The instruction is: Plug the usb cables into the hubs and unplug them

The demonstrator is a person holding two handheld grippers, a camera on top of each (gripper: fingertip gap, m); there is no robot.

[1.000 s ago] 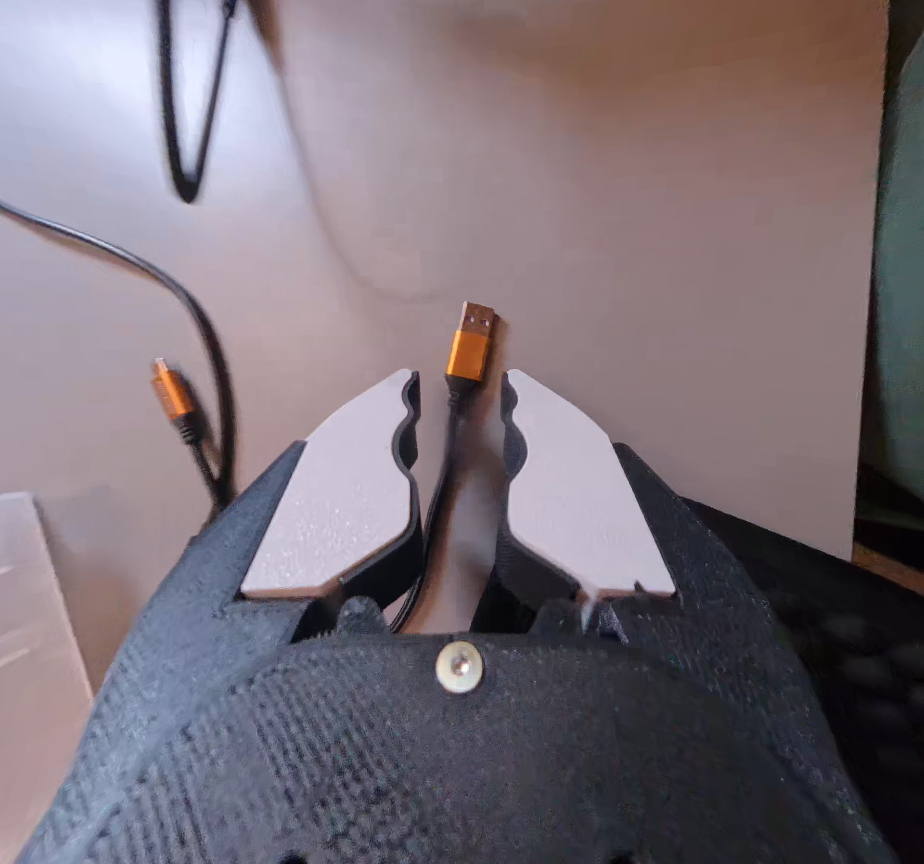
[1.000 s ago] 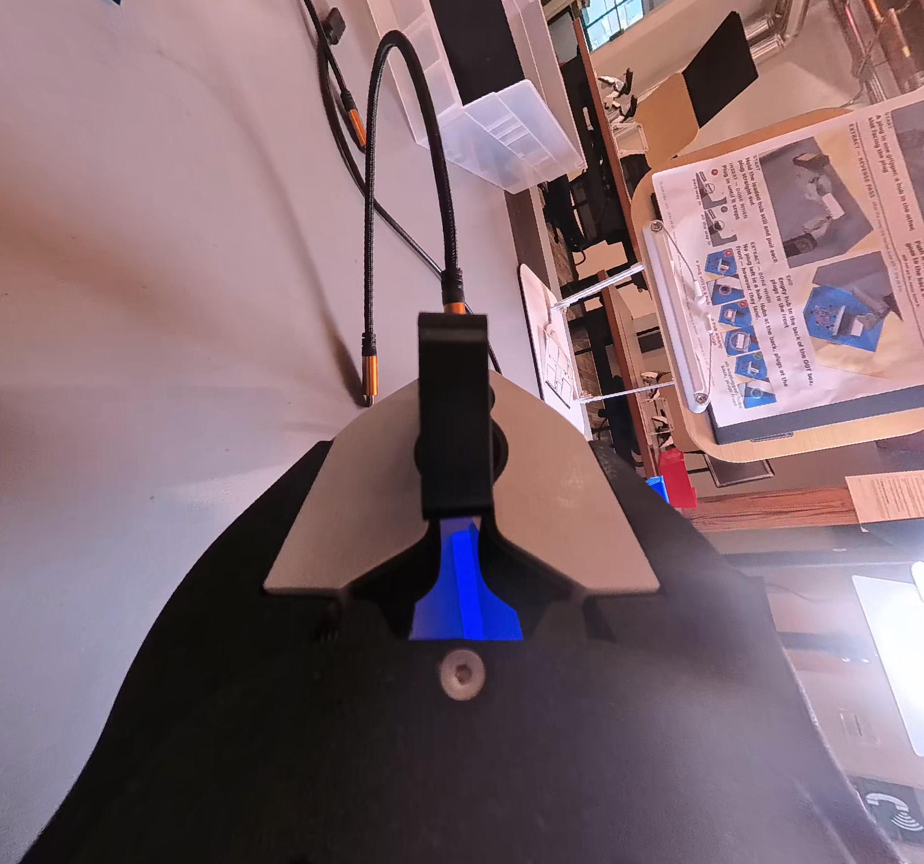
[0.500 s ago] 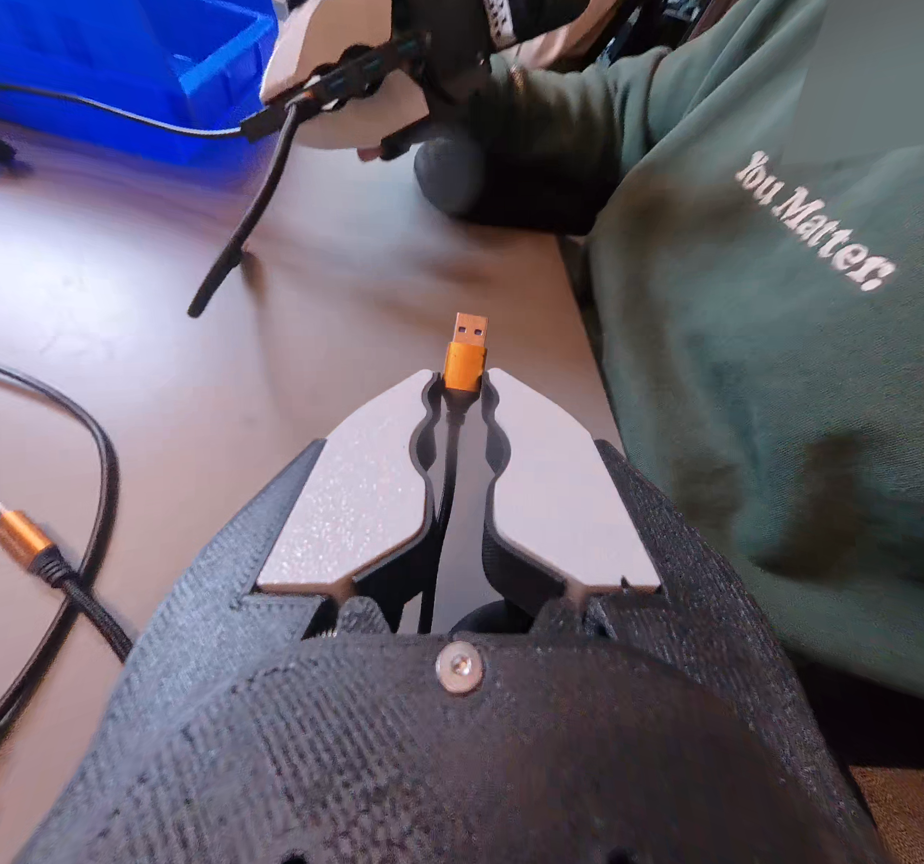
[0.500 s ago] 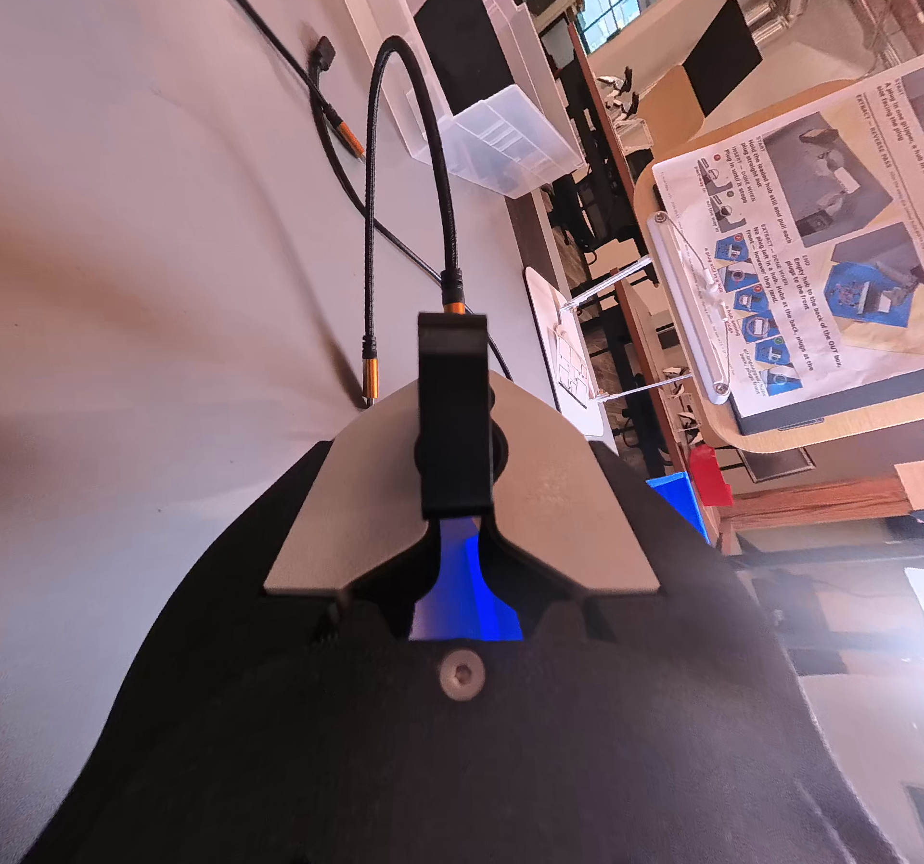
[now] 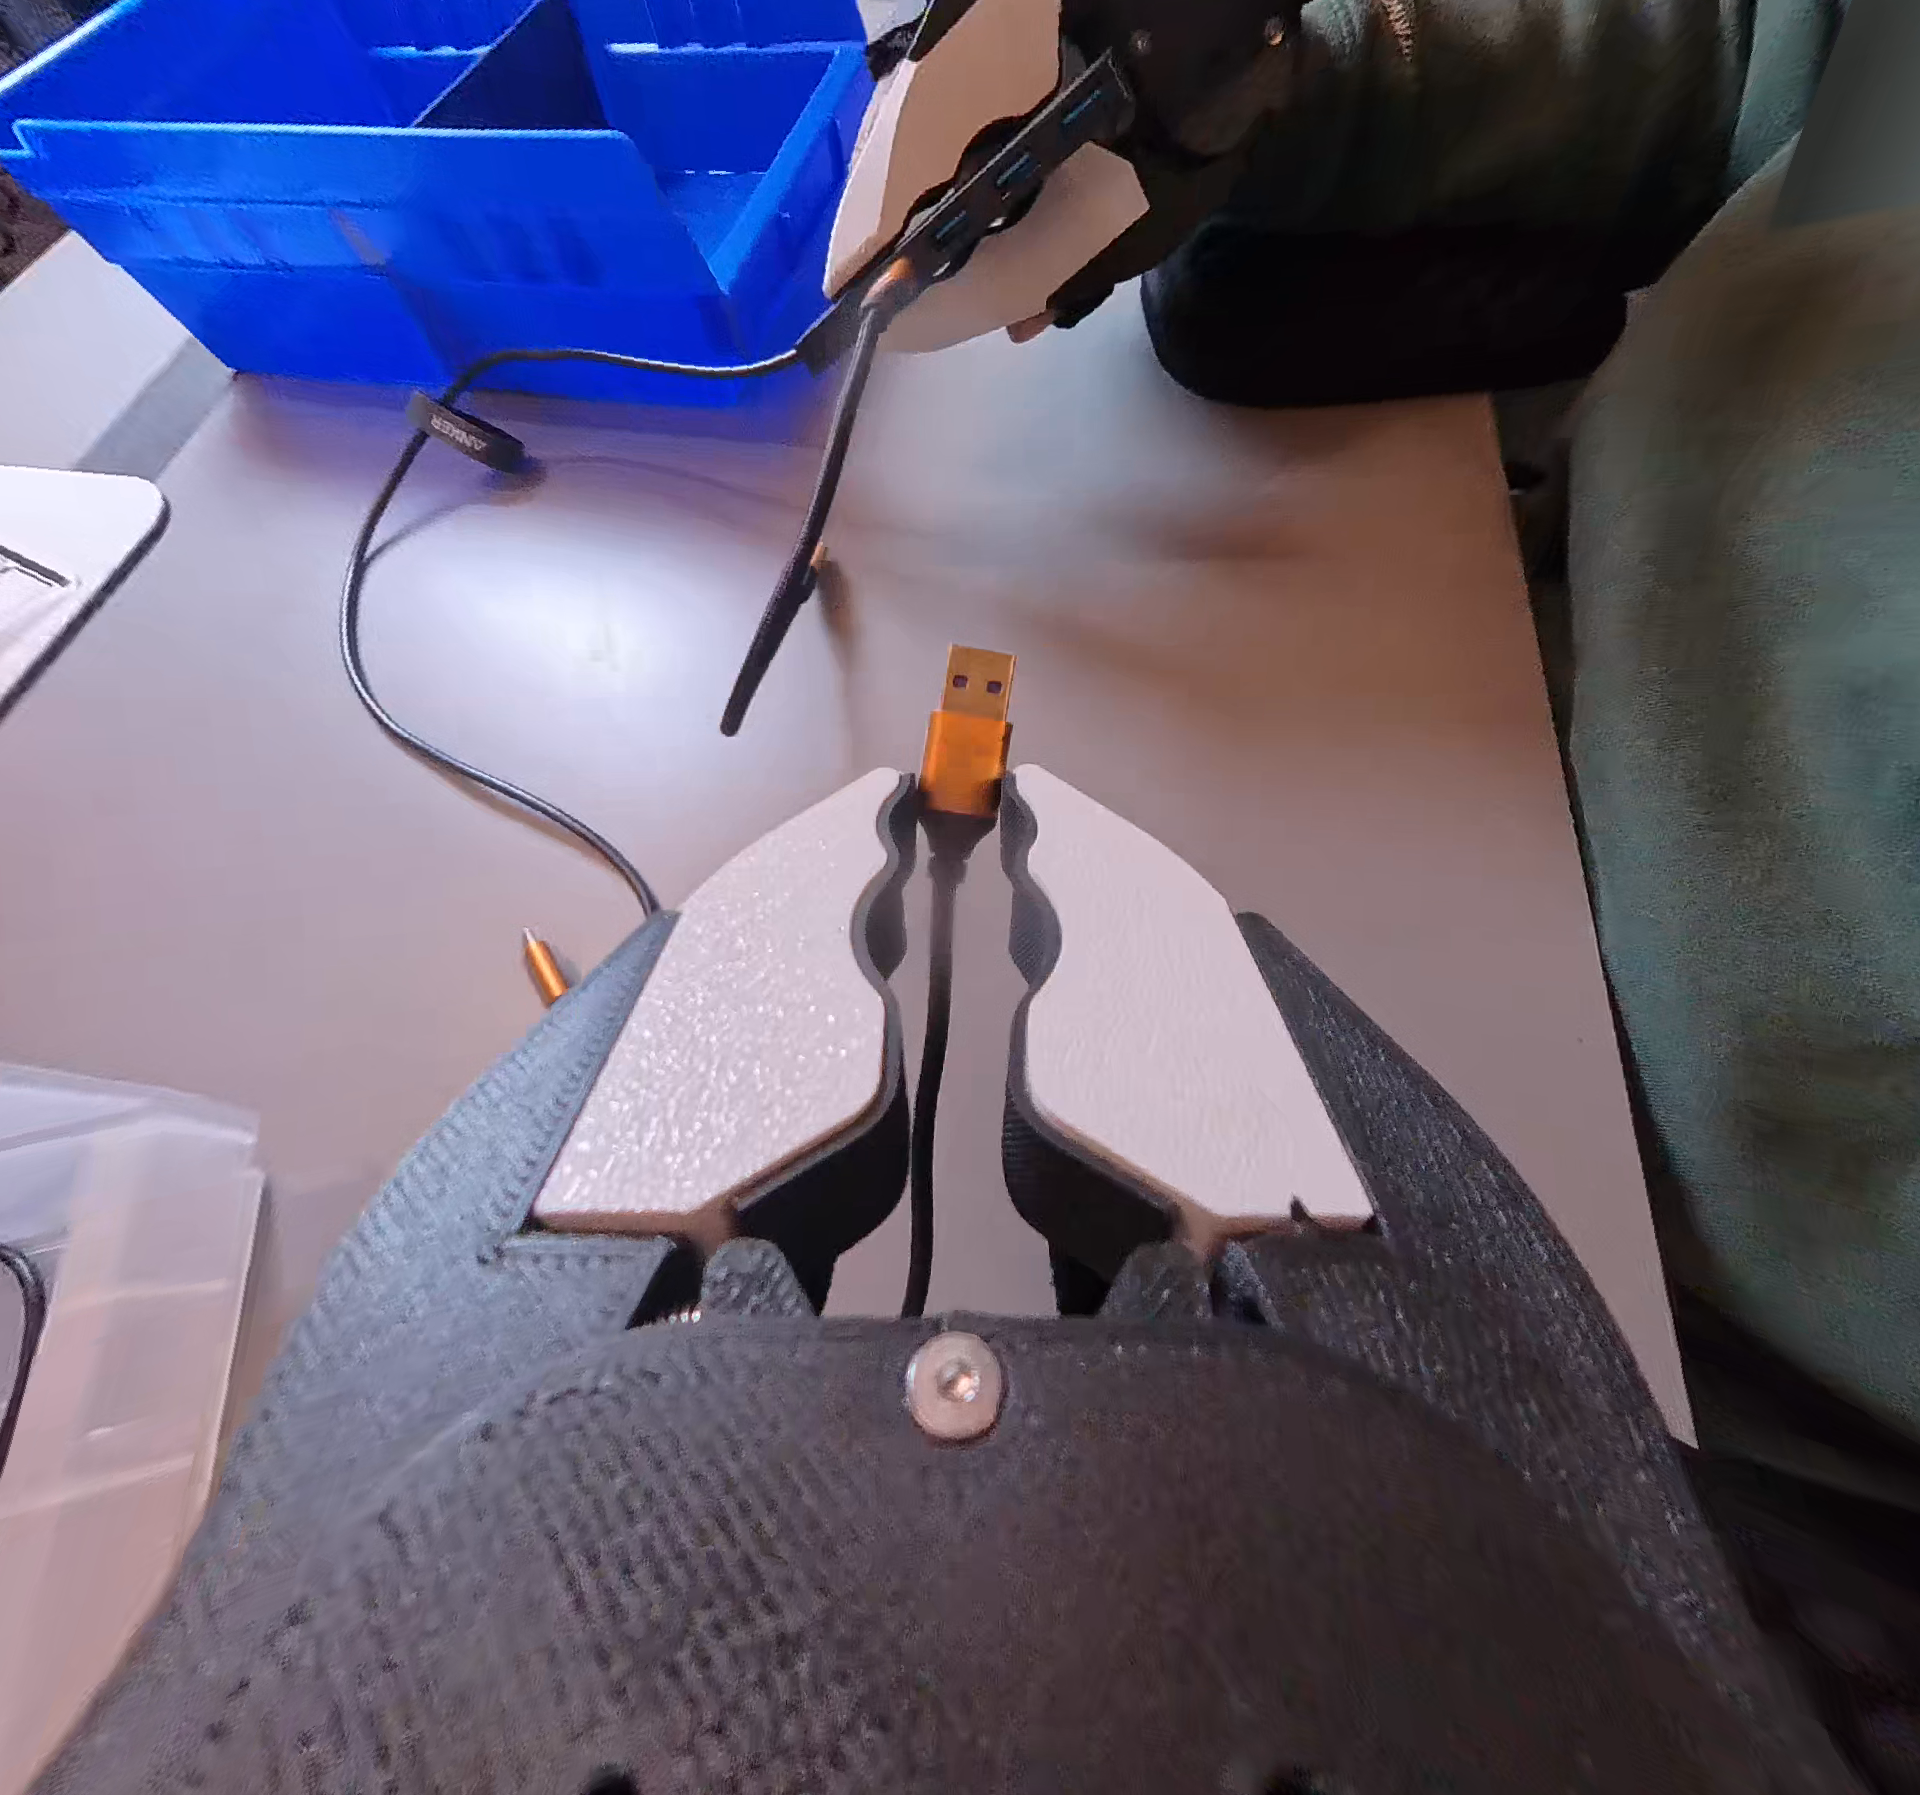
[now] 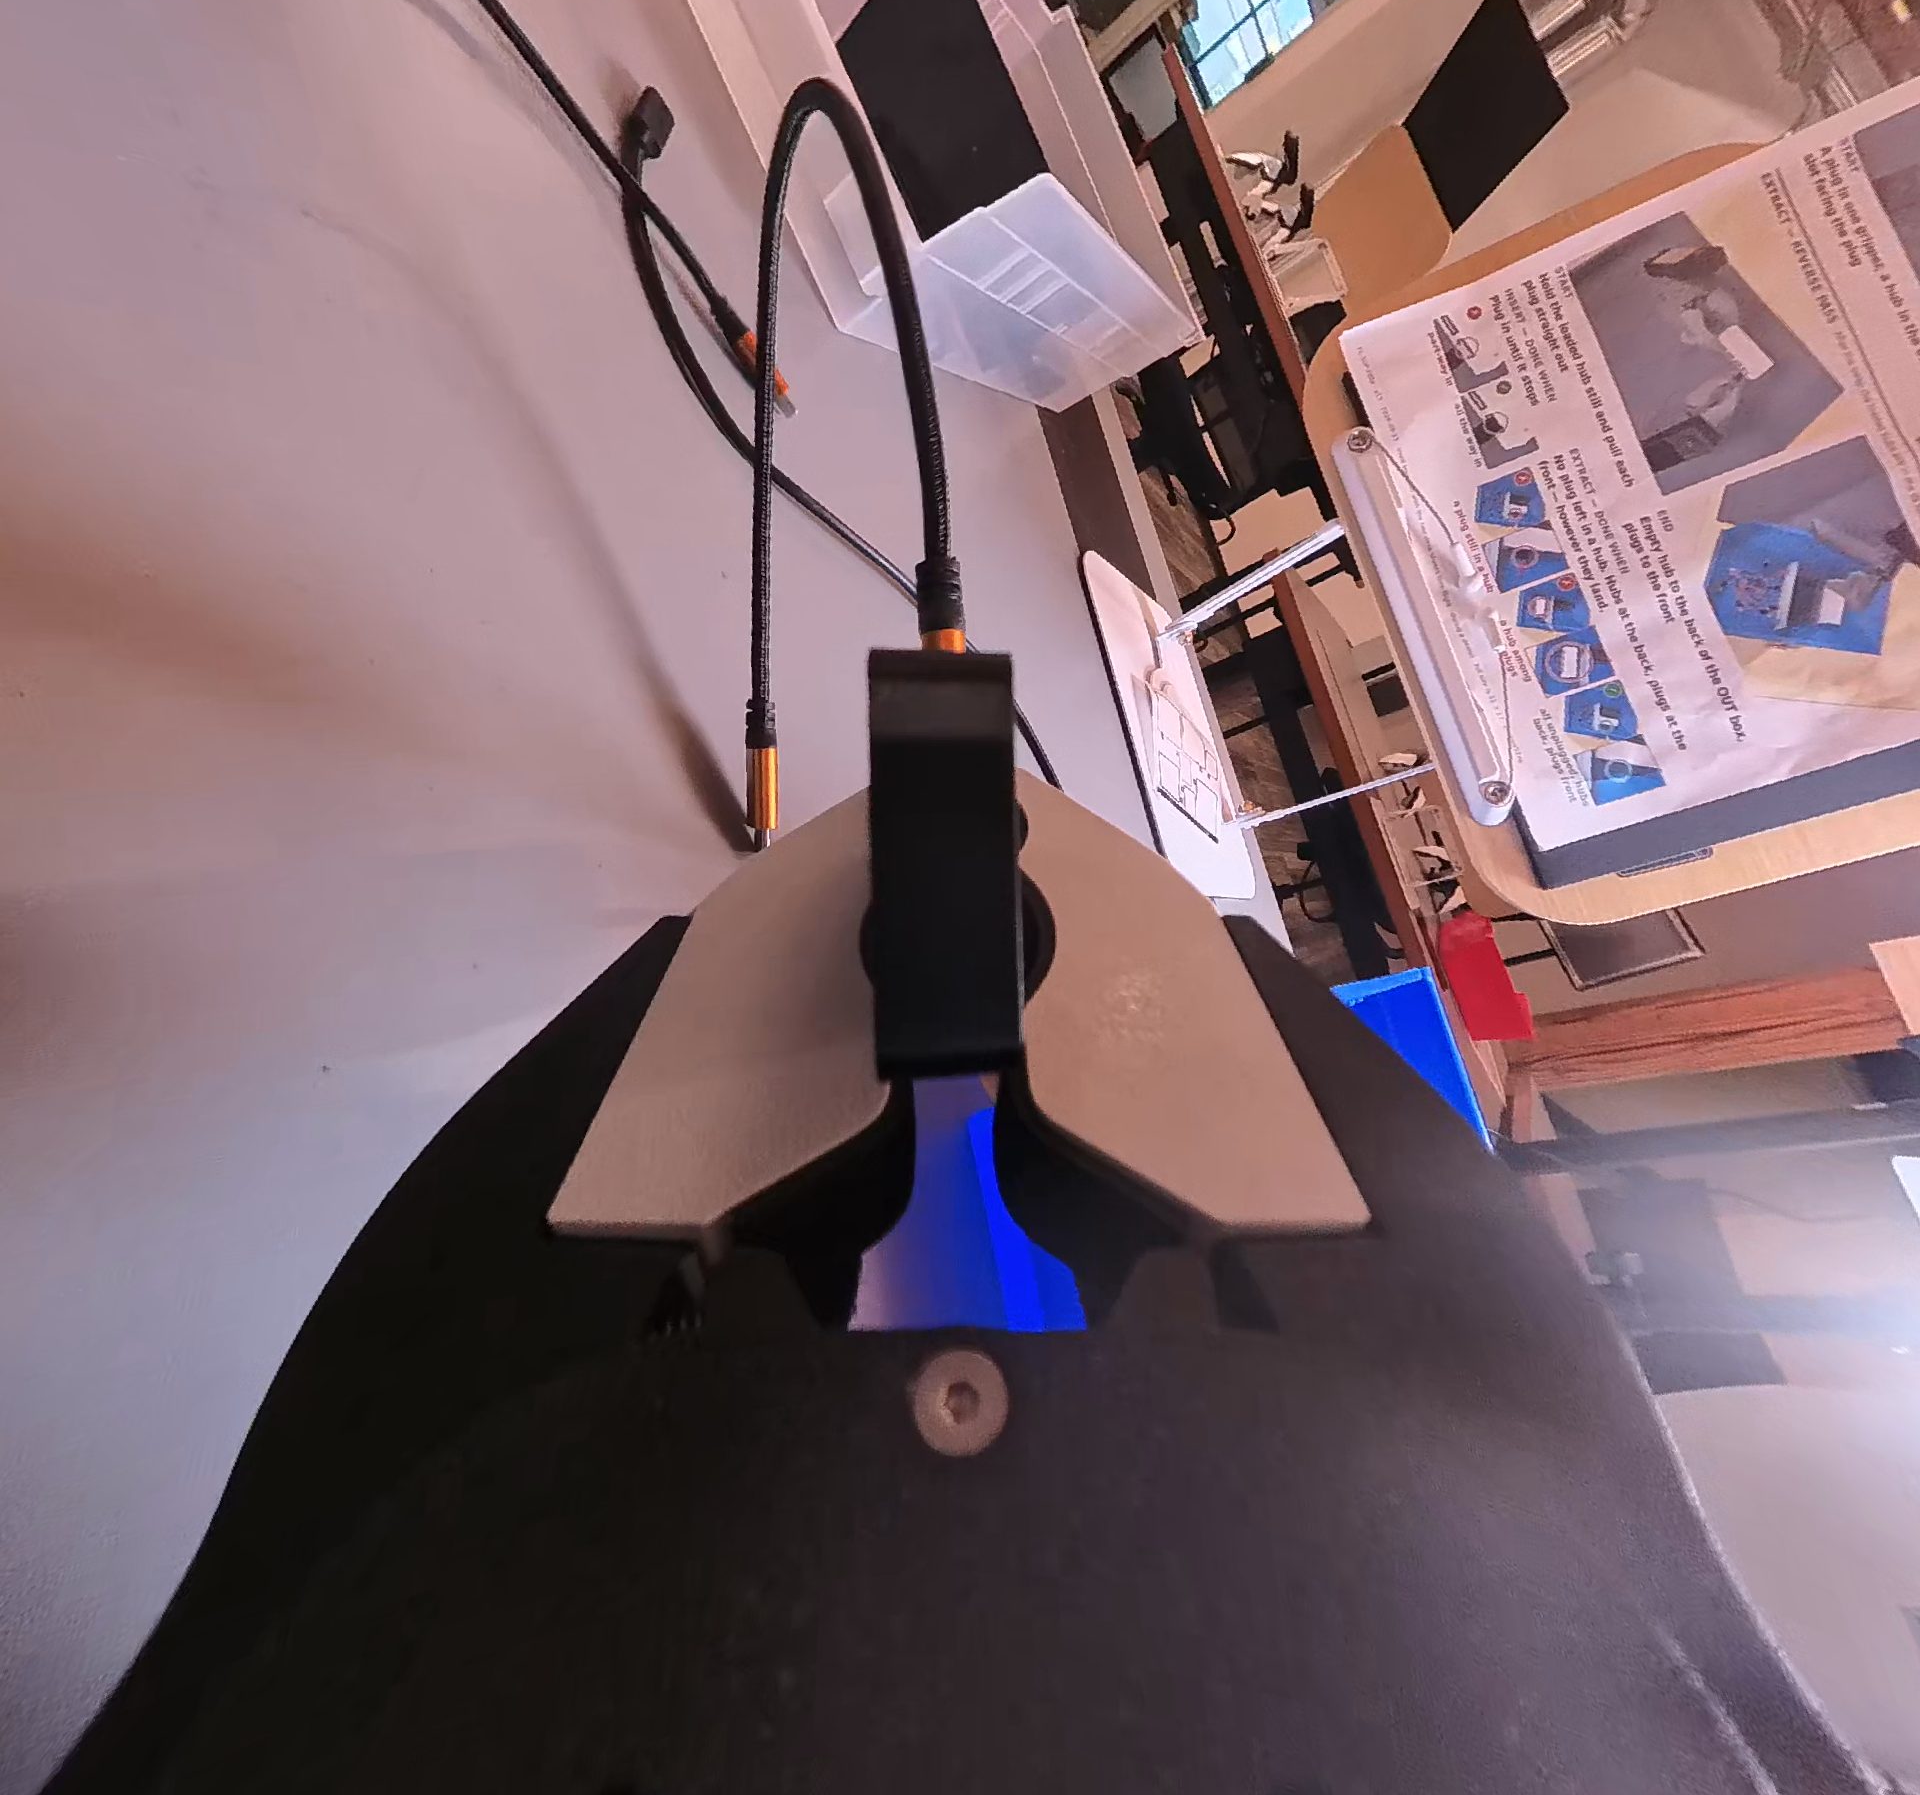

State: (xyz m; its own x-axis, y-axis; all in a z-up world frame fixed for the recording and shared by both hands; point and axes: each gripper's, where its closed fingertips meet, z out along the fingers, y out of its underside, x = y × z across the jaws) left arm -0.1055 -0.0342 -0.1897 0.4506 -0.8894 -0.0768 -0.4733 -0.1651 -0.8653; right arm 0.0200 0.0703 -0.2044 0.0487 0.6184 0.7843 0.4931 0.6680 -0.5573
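Now, with my left gripper [image 5: 961, 789] pinching the orange metal USB plug [image 5: 971, 732] and my right gripper [image 6: 940, 872] clamping the slim black hub [image 6: 940, 852], I should align the plug straight with a free port.

The left gripper [image 5: 961, 787] points forward over the table, low and nearly level. Its two grey fingers [image 5: 758, 1007] are pressed in close at the tips, pinching something small between them. The right gripper [image 6: 940, 872] is turned on its side. Its fingers [image 6: 727, 1039] are squeezed together too, gripping tight. In the left view it seems to be lifted off the table, held by a dark gloved hand [image 5: 1236, 10].
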